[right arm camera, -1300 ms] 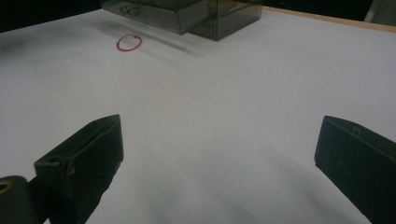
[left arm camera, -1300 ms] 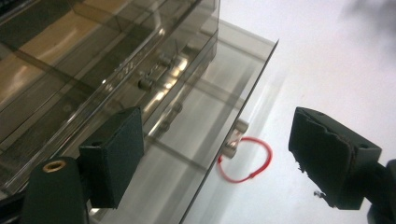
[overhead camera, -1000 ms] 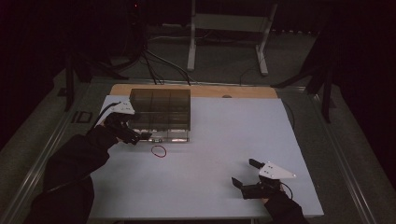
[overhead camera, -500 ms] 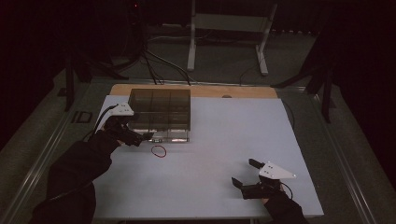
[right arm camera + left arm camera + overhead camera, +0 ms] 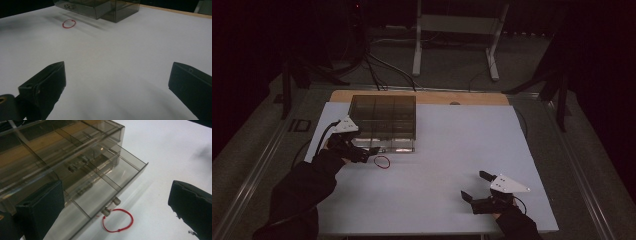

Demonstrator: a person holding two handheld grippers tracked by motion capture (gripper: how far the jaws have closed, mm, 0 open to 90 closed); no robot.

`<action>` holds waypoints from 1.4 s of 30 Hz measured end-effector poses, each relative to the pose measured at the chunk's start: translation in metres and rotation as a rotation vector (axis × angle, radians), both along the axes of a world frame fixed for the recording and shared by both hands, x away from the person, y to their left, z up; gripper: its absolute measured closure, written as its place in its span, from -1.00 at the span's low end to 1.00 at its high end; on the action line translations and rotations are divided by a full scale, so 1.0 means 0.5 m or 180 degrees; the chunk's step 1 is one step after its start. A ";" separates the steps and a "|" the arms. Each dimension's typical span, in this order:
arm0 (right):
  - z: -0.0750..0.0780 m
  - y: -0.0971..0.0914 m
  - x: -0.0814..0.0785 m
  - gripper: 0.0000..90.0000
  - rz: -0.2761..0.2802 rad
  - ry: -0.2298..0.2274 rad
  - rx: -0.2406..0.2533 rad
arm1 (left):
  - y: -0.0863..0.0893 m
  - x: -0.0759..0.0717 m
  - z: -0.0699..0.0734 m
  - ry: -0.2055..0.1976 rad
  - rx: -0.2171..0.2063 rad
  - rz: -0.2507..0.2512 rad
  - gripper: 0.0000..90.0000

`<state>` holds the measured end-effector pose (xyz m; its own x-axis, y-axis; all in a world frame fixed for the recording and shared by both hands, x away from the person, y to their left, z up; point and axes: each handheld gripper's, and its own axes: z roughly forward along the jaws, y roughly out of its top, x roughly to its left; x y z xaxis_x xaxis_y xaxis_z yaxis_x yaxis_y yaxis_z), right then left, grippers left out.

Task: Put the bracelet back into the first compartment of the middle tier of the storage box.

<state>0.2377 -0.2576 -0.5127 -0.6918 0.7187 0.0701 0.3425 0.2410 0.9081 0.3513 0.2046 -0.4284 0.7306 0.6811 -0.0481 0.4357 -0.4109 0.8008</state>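
A smoky clear drawer box (image 5: 382, 120) stands at the back left of the white table (image 5: 452, 150). Its bottom drawer (image 5: 105, 187) is pulled out a little, with two small knobs (image 5: 111, 206) on the front. A red elastic band (image 5: 382, 162) lies on the table just in front of the drawer, also visible as a red loop (image 5: 118, 221) and far off (image 5: 69, 24). My left gripper (image 5: 368, 152) is open at the drawer's front left corner, jaws either side of drawer and band, gripping nothing (image 5: 115, 188). My right gripper (image 5: 475, 186) rests open near the front right edge, empty (image 5: 117, 67).
A wooden strip (image 5: 452, 97) runs along the table's far edge behind the box. The box (image 5: 100, 6) sits far from the right gripper across bare white surface. Metal rails and stand legs (image 5: 417, 45) lie beyond the table in the dark.
My left gripper has shifted slightly forward and right, toward the red band at the drawer front. The right gripper has stayed put.
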 end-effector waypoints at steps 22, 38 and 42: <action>0.001 0.004 0.001 -0.97 0.0011 -0.0018 -0.0023 | -0.044 -0.072 -0.049 -0.0036 -0.0076 -0.0047 -0.95; 0.002 0.006 -0.001 -0.97 0.0054 -0.0023 -0.0025 | -0.075 -0.092 -0.106 0.0034 0.0088 -0.0188 -0.94; 0.004 0.005 -0.004 -0.97 0.0050 -0.0046 -0.0028 | -0.086 -0.094 -0.121 0.0078 0.0157 -0.0225 -0.94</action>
<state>0.2357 -0.2550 -0.5106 -0.7040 0.7082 0.0536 0.3253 0.2544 0.9108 0.3041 0.1619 -0.4888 0.7761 0.6297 -0.0342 0.4234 -0.4800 0.7683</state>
